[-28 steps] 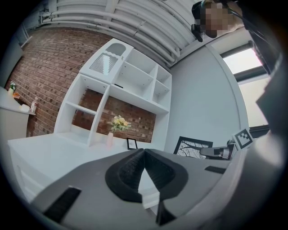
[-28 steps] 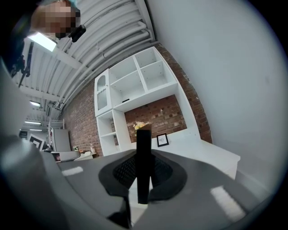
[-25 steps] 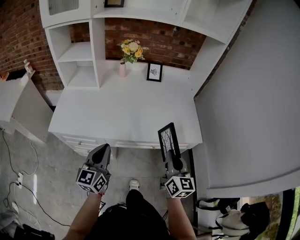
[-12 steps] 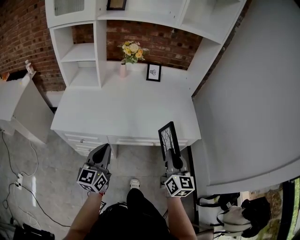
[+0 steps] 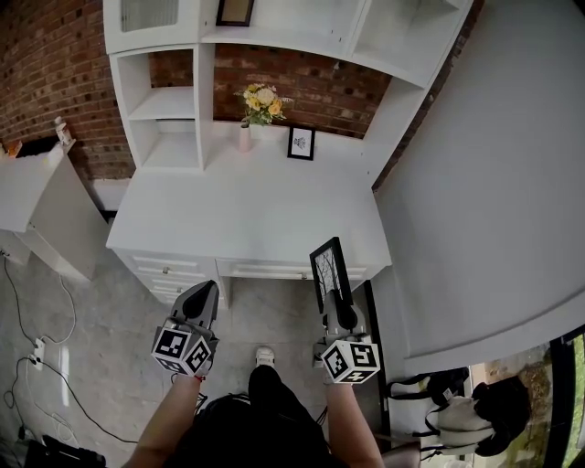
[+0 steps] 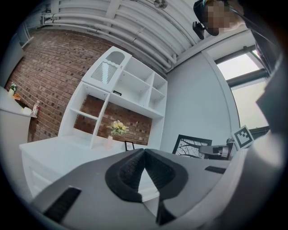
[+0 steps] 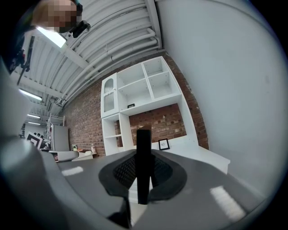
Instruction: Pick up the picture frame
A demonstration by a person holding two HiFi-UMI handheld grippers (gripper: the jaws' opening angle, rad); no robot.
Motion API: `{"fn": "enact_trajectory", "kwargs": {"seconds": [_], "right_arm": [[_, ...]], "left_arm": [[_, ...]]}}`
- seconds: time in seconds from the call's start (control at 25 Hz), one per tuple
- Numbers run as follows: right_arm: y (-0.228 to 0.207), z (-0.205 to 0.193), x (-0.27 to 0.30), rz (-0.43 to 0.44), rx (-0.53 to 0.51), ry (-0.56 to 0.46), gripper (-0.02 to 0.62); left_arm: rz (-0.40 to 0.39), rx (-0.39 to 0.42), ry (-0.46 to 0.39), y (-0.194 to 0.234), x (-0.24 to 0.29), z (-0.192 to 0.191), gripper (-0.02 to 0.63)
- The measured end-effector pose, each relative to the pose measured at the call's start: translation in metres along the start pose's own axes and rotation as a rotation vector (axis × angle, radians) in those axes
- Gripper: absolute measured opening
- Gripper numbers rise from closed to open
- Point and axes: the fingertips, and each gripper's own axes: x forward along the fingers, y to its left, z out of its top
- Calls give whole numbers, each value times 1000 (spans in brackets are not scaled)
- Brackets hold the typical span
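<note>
My right gripper (image 5: 335, 297) is shut on the lower edge of a black picture frame (image 5: 327, 271) with a bare-tree print. It holds the frame upright in front of the white desk (image 5: 247, 215), over the floor. In the right gripper view the frame (image 7: 143, 157) shows edge-on as a dark bar pinched between the pads. My left gripper (image 5: 202, 291) hangs level to the left, shut with nothing in it, its pads (image 6: 130, 168) meeting at the tip. From the left gripper view I see the held frame (image 6: 191, 147) off to the right.
On the back of the desk stand a vase of yellow flowers (image 5: 259, 105) and a small framed print (image 5: 302, 143). White shelving (image 5: 169, 91) rises against the brick wall, with another frame (image 5: 236, 11) on top. A grey wall (image 5: 484, 201) closes the right side; cables (image 5: 41, 356) lie on the floor.
Both grippers, with the frame still held, have drawn back a little from the desk. The desk's front edge now sits further from them. Neither grip has changed.
</note>
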Motion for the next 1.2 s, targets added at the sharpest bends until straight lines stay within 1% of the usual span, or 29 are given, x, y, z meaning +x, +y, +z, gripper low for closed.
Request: {"fn": "enact_trajectory", "kwargs": {"seconds": [0.36, 0.64, 0.96, 1.2], "right_arm": [[19, 6, -25, -7, -6, -26, 37], [30, 15, -47, -36, -31, -54, 37], [32, 15, -59, -48, -43, -49, 37], [28, 17, -57, -36, -51, -45, 37]], "left_arm": [[-13, -3, -16, -6, -29, 7, 0], [-27, -2, -28, -13, -50, 12, 0], [-28, -1, -31, -14, -56, 15, 0], [-24, 2, -27, -18, -54, 13, 0]]}}
